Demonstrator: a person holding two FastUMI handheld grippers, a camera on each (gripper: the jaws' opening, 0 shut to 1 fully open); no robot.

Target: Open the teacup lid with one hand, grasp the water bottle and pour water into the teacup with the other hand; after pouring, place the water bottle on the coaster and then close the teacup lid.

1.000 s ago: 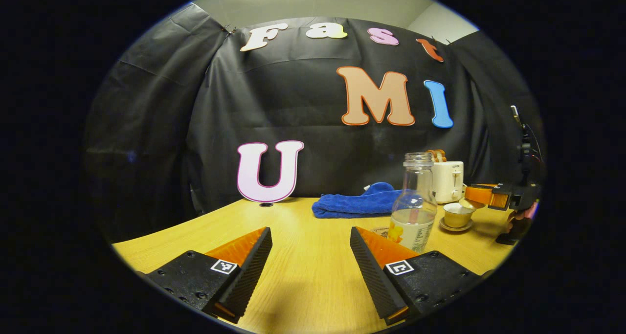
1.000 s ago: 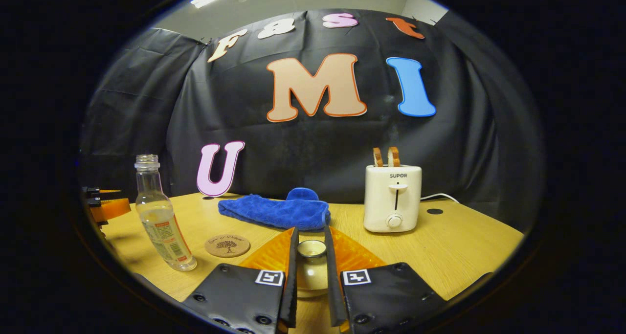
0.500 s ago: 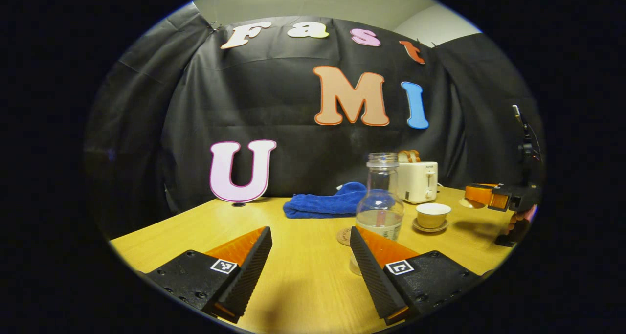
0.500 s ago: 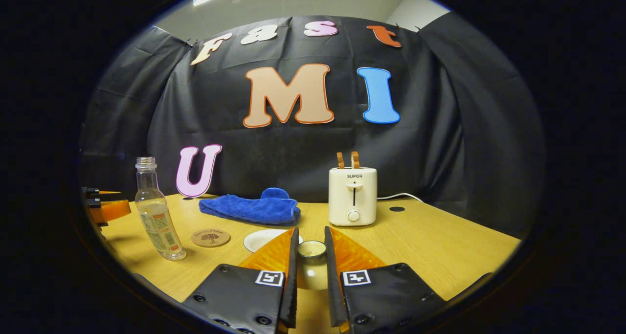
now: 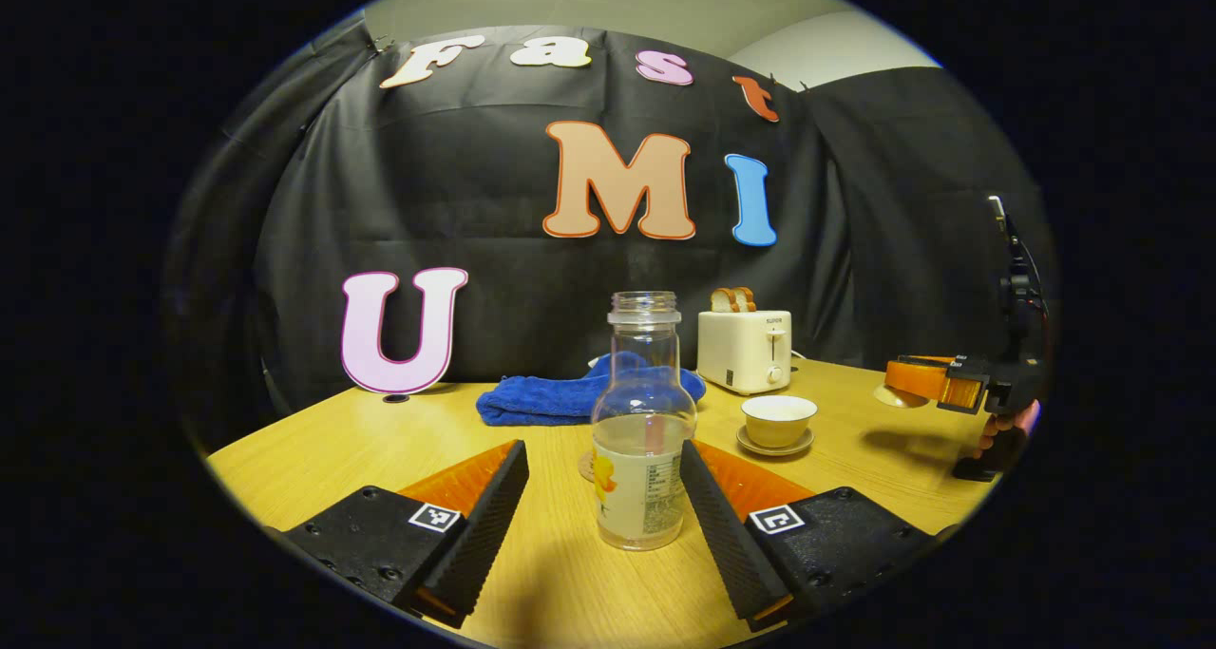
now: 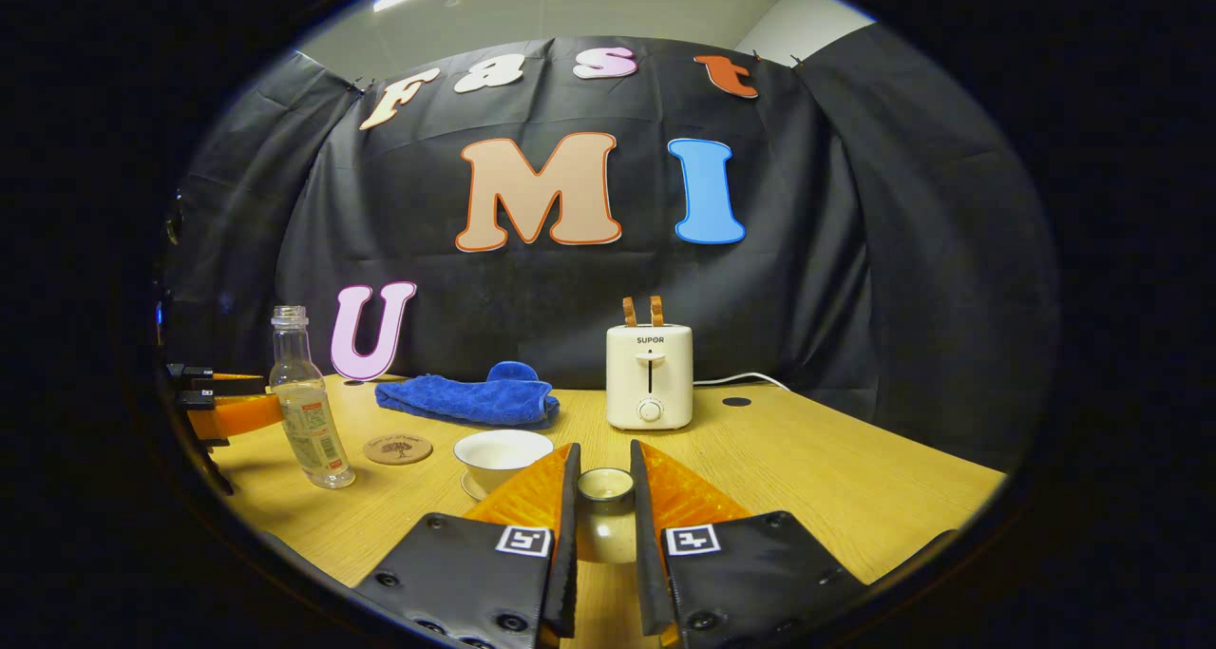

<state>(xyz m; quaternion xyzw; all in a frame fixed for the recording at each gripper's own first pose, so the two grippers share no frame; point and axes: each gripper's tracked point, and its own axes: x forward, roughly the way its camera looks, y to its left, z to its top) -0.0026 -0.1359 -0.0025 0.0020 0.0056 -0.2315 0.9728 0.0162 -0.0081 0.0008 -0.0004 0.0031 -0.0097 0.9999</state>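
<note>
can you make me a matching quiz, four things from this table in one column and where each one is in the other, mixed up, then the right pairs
Things:
1. water bottle
2. teacup lid
3. teacup
4. toaster

Places or states:
A. at the back of the table, two slices sticking up
B. uncovered, on its saucer
C. upright on the table between the open jaws of the left gripper
D. clamped in the right gripper

Pairs: 1-C, 2-D, 3-B, 4-A
</note>
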